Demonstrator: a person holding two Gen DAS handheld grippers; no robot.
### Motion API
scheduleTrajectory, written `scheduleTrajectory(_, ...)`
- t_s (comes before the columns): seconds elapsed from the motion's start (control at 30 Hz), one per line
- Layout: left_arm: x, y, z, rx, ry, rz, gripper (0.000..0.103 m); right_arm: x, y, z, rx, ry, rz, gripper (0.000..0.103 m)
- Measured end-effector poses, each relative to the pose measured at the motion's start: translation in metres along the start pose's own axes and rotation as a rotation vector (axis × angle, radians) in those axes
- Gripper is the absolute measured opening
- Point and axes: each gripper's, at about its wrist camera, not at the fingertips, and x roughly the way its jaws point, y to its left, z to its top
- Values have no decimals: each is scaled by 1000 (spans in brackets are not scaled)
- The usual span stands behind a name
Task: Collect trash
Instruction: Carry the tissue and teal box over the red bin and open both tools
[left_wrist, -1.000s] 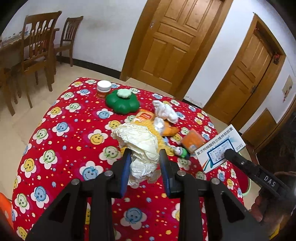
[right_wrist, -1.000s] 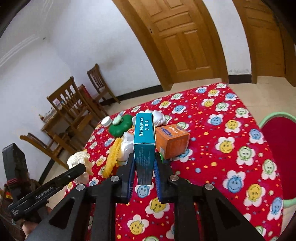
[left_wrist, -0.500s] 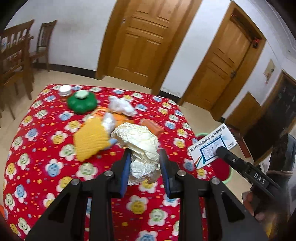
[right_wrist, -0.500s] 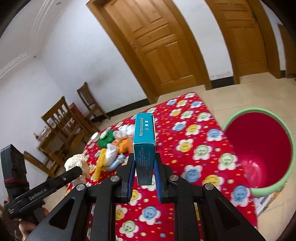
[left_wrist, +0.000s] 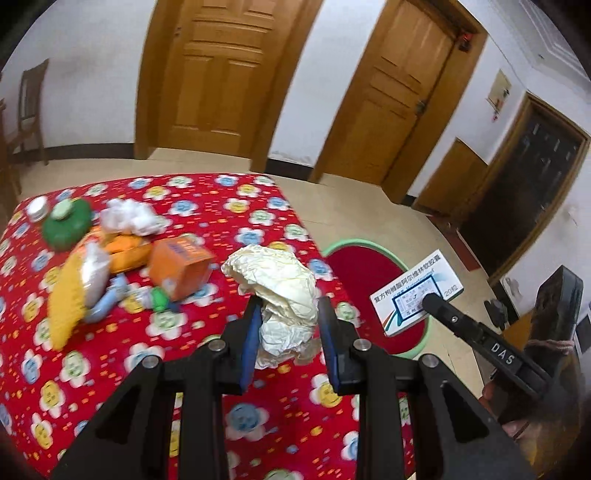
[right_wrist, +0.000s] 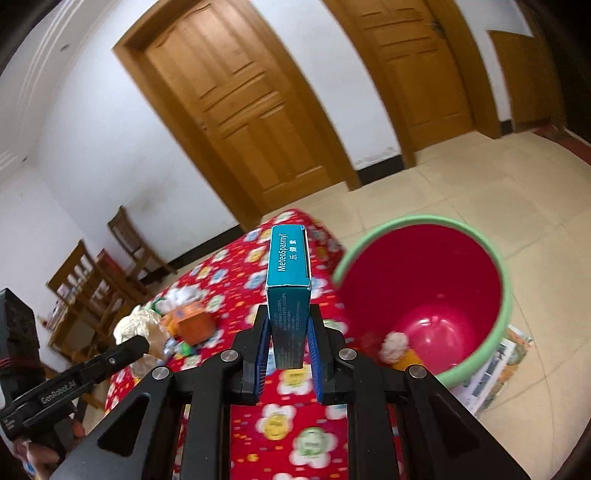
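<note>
Left gripper (left_wrist: 286, 314) clamped on crumpled cream-white paper wad (left_wrist: 279, 291), wad bulging up above blue pads, held over near right edge of table. Right gripper (right_wrist: 288, 325) closed tight on upright teal cardboard medicine box (right_wrist: 288, 288), "MeteoSpasmyl" printed along top face, box standing tall between fingers. Same box seen side-on in left view, white face with blue label, out past table edge above bin. Below both: red tablecloth with smiley-flower print (left_wrist: 110, 369) covering table. Just right of table on floor: round red plastic bin with green rim (right_wrist: 436, 295), open-topped, small white wad (right_wrist: 394, 345) and orange scrap (right_wrist: 410, 360) lying at bottom. Printed paper sheet (right_wrist: 495, 373) flat on floor under bin's near side. Further on cloth, left-centre: orange cardboard box (left_wrist: 181, 264), small green-capped item (left_wrist: 159, 297) just beside it, yellow knitted piece (left_wrist: 66, 306) with clear plastic wrapper on top, orange packet (left_wrist: 125, 251), white crumpled tissue clump (left_wrist: 129, 218). Far left corner: green flower-shaped container (left_wrist: 66, 223), white-lidded jar (left_wrist: 37, 208) beside it. Beyond: beige tiled floor, two wooden panel doors (left_wrist: 225, 74), wooden chair (left_wrist: 31, 110) by white wall.
</note>
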Motion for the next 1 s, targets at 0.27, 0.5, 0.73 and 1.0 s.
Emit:
scheduleTrajectory(0.27,35,-45,4,81,59,-50,30,3,-49,2,81,-1,-127,19)
scheduleTrajectory(0.5,63,-67,6,114,95,-62,30,11,-81,4,129,14,-174,21)
scheduleTrajectory(0.73,88,-82,4,127,134,-60,30,16,-100,7,134,18,-181,21)
scheduleTrajectory(1.0,114,-105,-2,180,174,-82,30,6,-110,11,132,-15,-173,21)
